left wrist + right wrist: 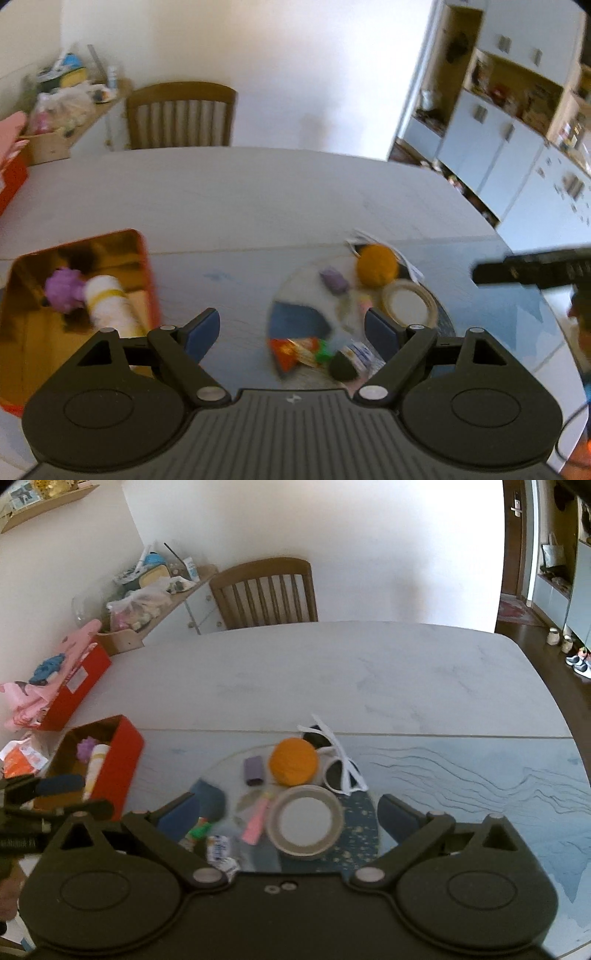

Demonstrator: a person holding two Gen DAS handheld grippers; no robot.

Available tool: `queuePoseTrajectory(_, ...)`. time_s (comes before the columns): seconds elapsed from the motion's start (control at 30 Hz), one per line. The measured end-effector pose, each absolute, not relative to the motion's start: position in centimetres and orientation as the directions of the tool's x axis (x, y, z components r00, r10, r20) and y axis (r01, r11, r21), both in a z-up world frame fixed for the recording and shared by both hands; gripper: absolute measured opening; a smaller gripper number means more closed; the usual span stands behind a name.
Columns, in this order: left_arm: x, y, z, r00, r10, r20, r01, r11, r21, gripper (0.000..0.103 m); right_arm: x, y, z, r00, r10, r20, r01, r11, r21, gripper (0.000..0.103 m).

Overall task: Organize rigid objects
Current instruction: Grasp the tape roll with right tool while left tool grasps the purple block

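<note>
A pile of small things lies on a round blue mat point(356, 812): an orange ball point(293, 762), a tape roll point(304, 821), white sunglasses point(341, 766), a purple block point(253, 770), a pink stick point(256, 818) and a snack packet point(295, 350). My right gripper point(291, 816) hovers open over the pile, with the tape roll between its fingers but untouched. Over the mat's left part my left gripper point(291, 334) is open and empty. To the left, an open red box point(118, 760) holds a purple toy point(64, 288) and a white tube point(109, 306).
A second red box point(74, 694) with pink cloth sits at the table's far left. A wooden chair point(264, 590) stands behind the far edge. A cluttered sideboard point(155, 579) lines the left wall. White cupboards point(498, 147) stand to the right of the table.
</note>
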State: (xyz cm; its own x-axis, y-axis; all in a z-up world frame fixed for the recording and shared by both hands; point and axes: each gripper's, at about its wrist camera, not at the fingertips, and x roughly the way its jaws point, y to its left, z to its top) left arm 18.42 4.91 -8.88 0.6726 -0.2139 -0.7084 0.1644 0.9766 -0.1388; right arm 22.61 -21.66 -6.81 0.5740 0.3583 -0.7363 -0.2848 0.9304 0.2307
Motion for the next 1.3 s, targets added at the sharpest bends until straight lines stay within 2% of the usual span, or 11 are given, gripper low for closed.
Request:
queuePoseTrajectory(0.53,18.1,-1.1,-13.7,0.581,-0.22,-0.784,0.259,0.963,-0.079,0.086,23.6,-22.0,-10.4,0.515,0.367,-0.774,-0.381,0.907,0.176,0.1)
queuePoseTrajectory(0.83,19.3,-2.1,-14.3,0.59,-0.2,-0.782,0.262,0.964,-0.048,0.086,25.1,-20.7,-12.5,0.489,0.356,-0.796,-0.413,0.899,0.147,0.096)
queuePoseTrajectory(1.1,22.9,-1.3,-13.7,0.615,-0.197,-0.763,0.212,0.974,-0.081,0.085,26.2,-20.1,-14.1,0.456,0.362,-0.813,-0.468,0.875,0.127,0.09)
queuePoseTrajectory(1.13,23.5,-1.5,-13.8,0.615,-0.195,-0.764,0.213,0.974,-0.078,0.085,26.1,-19.9,-14.2,0.454,0.361,-0.815,-0.477,0.871,0.12,0.087)
queuePoseTrajectory(1.23,25.4,-2.0,-14.5,0.615,-0.182,-0.767,0.218,0.974,-0.056,0.084,26.2,-19.6,-14.8,0.449,0.347,-0.824,-0.489,0.867,0.099,0.085)
queuePoseTrajectory(1.3,26.9,-2.0,-15.1,0.603,-0.188,-0.775,0.214,0.974,-0.069,0.077,26.3,-19.6,-15.0,0.44,0.356,-0.824,-0.492,0.864,0.11,0.085)
